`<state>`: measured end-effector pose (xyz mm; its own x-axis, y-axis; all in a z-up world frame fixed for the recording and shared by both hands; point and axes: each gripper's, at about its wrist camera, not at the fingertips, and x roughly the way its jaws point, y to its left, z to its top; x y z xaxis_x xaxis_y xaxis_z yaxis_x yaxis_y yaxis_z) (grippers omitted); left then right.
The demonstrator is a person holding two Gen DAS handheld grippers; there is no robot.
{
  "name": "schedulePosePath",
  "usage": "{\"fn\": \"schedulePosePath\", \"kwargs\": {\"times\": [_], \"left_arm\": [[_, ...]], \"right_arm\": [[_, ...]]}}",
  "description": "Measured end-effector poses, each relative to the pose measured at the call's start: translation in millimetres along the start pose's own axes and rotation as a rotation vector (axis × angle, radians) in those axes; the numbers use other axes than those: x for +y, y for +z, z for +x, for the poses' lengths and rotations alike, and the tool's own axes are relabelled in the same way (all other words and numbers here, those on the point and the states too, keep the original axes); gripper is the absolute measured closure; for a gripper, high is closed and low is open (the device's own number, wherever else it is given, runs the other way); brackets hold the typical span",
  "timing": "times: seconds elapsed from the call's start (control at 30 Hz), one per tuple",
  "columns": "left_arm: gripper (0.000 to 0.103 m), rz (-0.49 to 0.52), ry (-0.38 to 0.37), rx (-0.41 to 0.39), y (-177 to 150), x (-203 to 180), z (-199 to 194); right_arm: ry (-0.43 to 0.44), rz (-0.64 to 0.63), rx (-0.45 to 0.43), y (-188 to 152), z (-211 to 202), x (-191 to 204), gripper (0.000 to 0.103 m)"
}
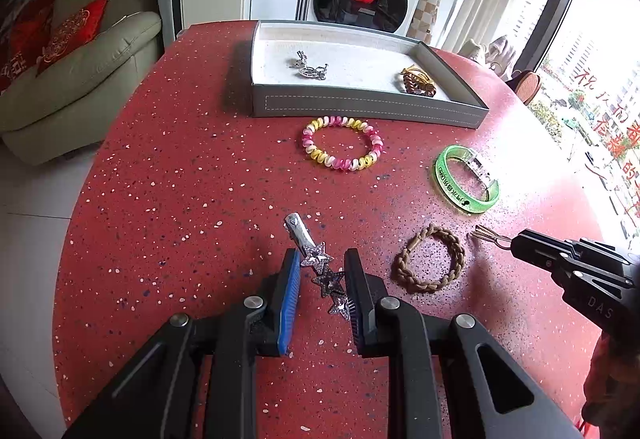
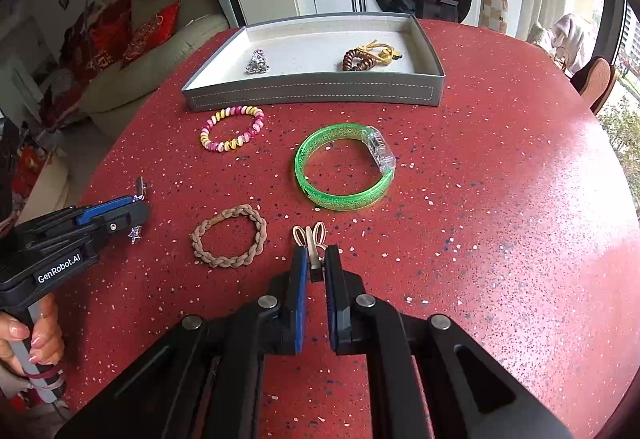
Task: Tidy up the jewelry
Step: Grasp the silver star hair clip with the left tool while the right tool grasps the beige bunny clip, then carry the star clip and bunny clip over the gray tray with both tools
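Star hair clip (image 1: 323, 267): light, rigid, snag-prone; left tool (image 1: 322, 271) is straddling it, half-open. Right tool (image 2: 316, 265) is pinching beige clip (image 2: 311, 242).

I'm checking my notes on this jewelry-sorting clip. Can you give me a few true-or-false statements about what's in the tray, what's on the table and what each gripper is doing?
1. The gray tray already holds jewelry. True.
2. The green bangle lies inside the tray. False: it lies on the red table.
3. The left gripper straddles the star hair clip. True.
4. The right gripper is closed on the braided band. False: it pinches a small beige clip.
5. The pink-yellow spiral tie lies just in front of the tray. True.
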<state>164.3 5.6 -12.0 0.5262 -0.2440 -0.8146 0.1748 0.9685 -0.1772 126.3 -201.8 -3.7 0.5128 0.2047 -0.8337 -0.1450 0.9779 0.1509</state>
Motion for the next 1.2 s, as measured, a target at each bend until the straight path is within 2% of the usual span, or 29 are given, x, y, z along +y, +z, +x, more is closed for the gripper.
{"fn": "schedulePosePath", "kwargs": {"times": [0.3, 0.6, 0.93, 1.2], "left_arm": [[0.062, 0.022, -0.017, -0.029, 9, -2, -11], [0.062, 0.041, -0.046, -0.075, 41, -4, -28], [0.062, 0.093, -0.033, -0.136, 119, -9, -26], [0.062, 0.093, -0.017, -0.129, 192, -10, 12]], "right_arm": [[0.026, 0.056, -0.024, 11, -13, -9, 0.093], [0.056, 0.071, -0.097, 49, -35, -9, 0.093], [0.077, 0.108, -0.147, 127, -38, -27, 0.093], [0.073, 0.168, -0.154, 182, -7, -44, 0.093]]}}
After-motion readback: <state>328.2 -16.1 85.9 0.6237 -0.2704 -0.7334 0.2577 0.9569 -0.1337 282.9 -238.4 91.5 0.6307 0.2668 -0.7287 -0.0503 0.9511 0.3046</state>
